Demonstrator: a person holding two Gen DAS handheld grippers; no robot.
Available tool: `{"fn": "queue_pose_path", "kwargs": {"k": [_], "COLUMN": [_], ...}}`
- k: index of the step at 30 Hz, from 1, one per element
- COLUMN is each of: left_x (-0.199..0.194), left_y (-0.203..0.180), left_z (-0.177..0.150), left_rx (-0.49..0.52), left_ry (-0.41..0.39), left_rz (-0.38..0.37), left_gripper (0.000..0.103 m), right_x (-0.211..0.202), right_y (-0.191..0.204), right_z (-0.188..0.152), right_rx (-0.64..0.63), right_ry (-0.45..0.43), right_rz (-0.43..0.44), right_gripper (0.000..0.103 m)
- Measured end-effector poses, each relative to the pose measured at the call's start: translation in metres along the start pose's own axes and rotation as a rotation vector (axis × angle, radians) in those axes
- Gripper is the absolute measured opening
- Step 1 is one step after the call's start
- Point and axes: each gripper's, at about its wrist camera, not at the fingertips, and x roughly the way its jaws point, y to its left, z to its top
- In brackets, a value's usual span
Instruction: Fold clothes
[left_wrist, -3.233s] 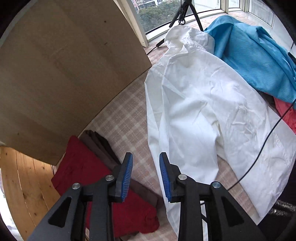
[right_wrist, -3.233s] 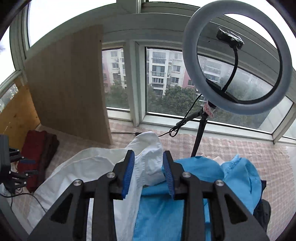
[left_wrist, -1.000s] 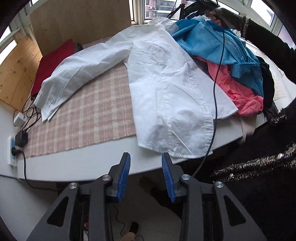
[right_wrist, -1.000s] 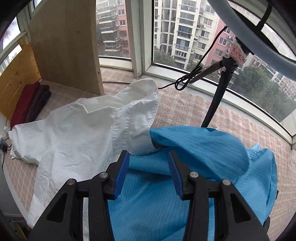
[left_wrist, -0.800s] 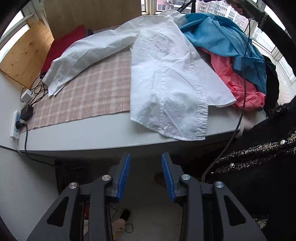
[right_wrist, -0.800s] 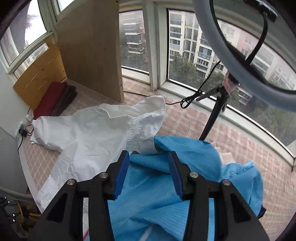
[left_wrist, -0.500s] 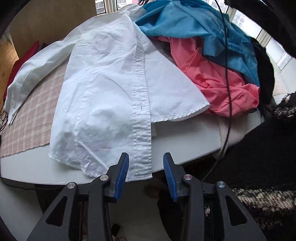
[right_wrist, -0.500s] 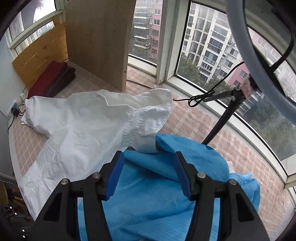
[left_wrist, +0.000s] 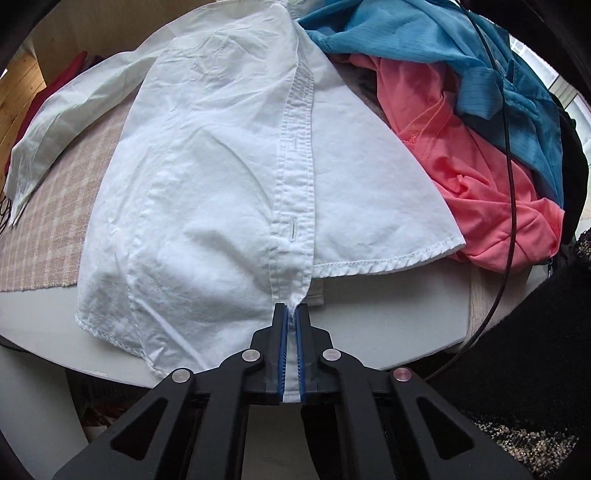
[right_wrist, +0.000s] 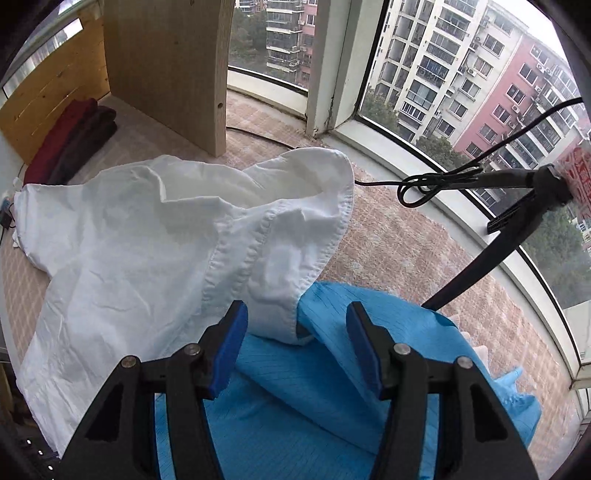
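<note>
Left gripper (left_wrist: 291, 332): jaws just closed, pinching bottom of white shirt (left_wrist: 221, 177) placket at table (left_wrist: 388, 325) edge. Right gripper (right_wrist: 295, 347): jaws spread, empty, hovering above shirt collar and blue garment (right_wrist: 332, 387). Shirt spread flat, unfolded; pink garment (left_wrist: 480, 177) heaped beyond. Red folded clothes (right_wrist: 70, 133) stacked far back. Folding barely begun.

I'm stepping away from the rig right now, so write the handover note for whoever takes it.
Left gripper: just closed, now shut on the white shirt at the bottom of its button placket, by the table edge.
Right gripper: open, just widened, above the shirt's collar and the blue garment; grips nothing.
Shirt lies spread on the table, collar end over the blue garment; pink garment beside it.
Done: hem gripped. Left: grip the collar end, all folds.
</note>
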Motion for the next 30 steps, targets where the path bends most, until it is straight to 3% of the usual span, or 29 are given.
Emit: {"fn": "queue_pose_path", "kwargs": {"k": [4,8,11,15,21,27,30], "left_x": [-0.011,-0.024,-0.036,-0.052,-0.07,-0.022,0.004], "left_y": [0.008,0.021,0.028,0.029,0.015,-0.03,-0.041], "left_z": [0.0,-0.002,-0.002,-0.008,0.016,0.053,0.056], "left_rx": [-0.044,-0.112,-0.145,-0.155,-0.082,0.039,0.074], "left_ry": [-0.023,-0.047,-0.063,-0.082,-0.131,-0.094,-0.039], "left_rz": [-0.035,-0.074,-0.098,-0.135,-0.228,-0.332,-0.319], "left_gripper": [0.003,0.001,0.001,0.001,0.001,0.001,0.001], "right_x": [0.018,0.02,0.006,-0.031,-0.078,-0.053,-0.026], "right_y": [0.004,0.017,0.026,0.021,0.015,0.026,0.031], "right_z": [0.003,0.003,0.004,0.014,0.053,0.083,0.085], "right_rx": [-0.033,-0.1,-0.155,-0.154,-0.156,-0.219,-0.261], "right_ry": [0.017,-0.054,-0.112,-0.228,-0.357,-0.298,-0.251], "right_rz": [0.023,0.063,0.109,0.046,-0.074,-0.263,-0.332], "right_gripper": [0.055,0.052,0.002,0.002,0.001,0.001,0.001]}}
